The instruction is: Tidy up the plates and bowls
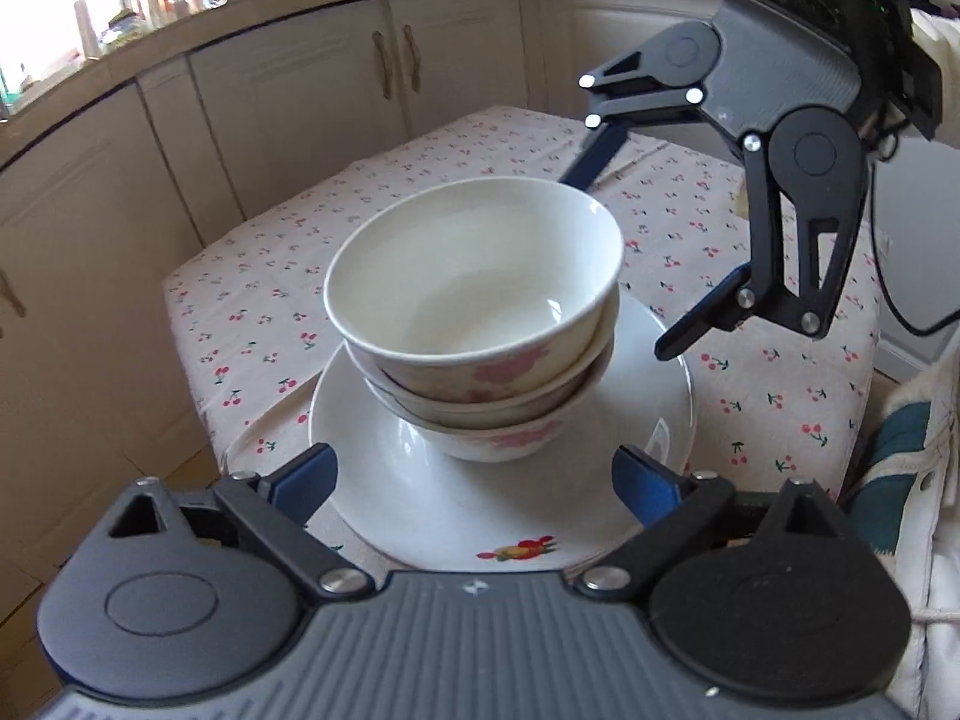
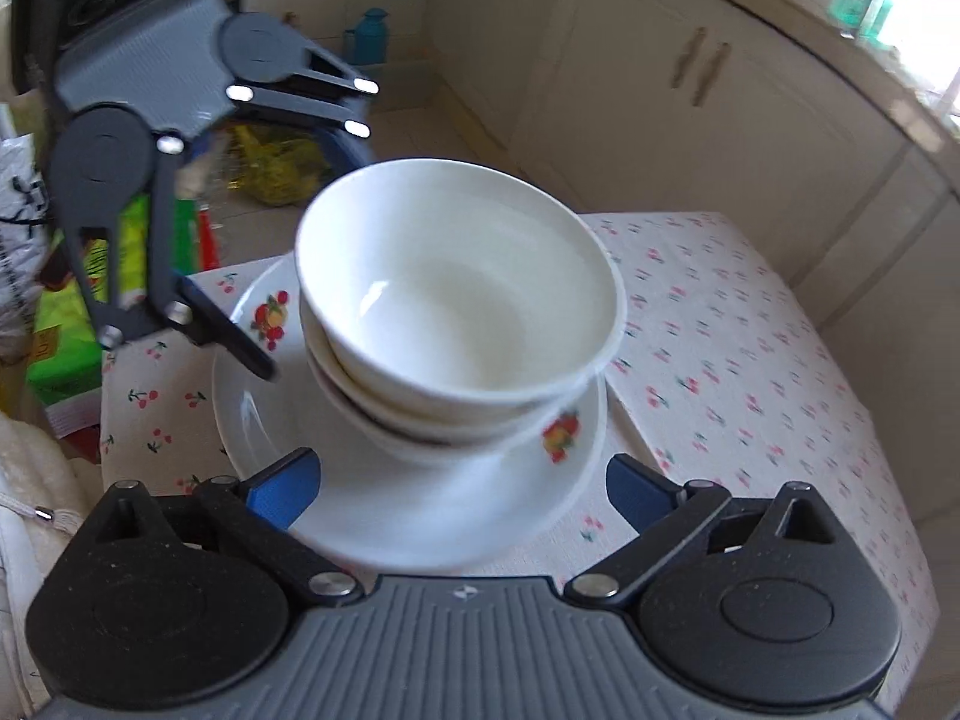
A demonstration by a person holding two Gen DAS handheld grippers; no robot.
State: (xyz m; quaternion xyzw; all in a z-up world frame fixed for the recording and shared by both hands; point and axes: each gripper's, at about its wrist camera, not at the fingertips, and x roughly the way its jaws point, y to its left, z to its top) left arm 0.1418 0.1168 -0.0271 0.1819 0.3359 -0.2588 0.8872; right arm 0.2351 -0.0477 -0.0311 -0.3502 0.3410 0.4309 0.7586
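Three white bowls with pink and fruit prints are nested in a stack (image 1: 474, 318) (image 2: 456, 312) on a white plate (image 1: 420, 498) (image 2: 408, 516) with a fruit print. The plate rests on a table with a cherry-print cloth (image 1: 252, 300) (image 2: 750, 360). My left gripper (image 1: 477, 474) is open at the plate's near rim, its blue pads apart and touching nothing. My right gripper (image 2: 462, 483) is open too, on the opposite side of the plate. Each gripper shows in the other's view, the right one (image 1: 624, 264) and the left one (image 2: 300, 252) straddling the stack with jaws wide.
Beige cabinets (image 1: 360, 72) (image 2: 690, 90) and a cluttered counter (image 1: 150, 0) lie beyond the table. Bags and packets (image 2: 90, 276) and a teal jug (image 2: 369, 36) sit on the floor. A white and teal cloth (image 1: 900, 468) lies beside the table's right edge.
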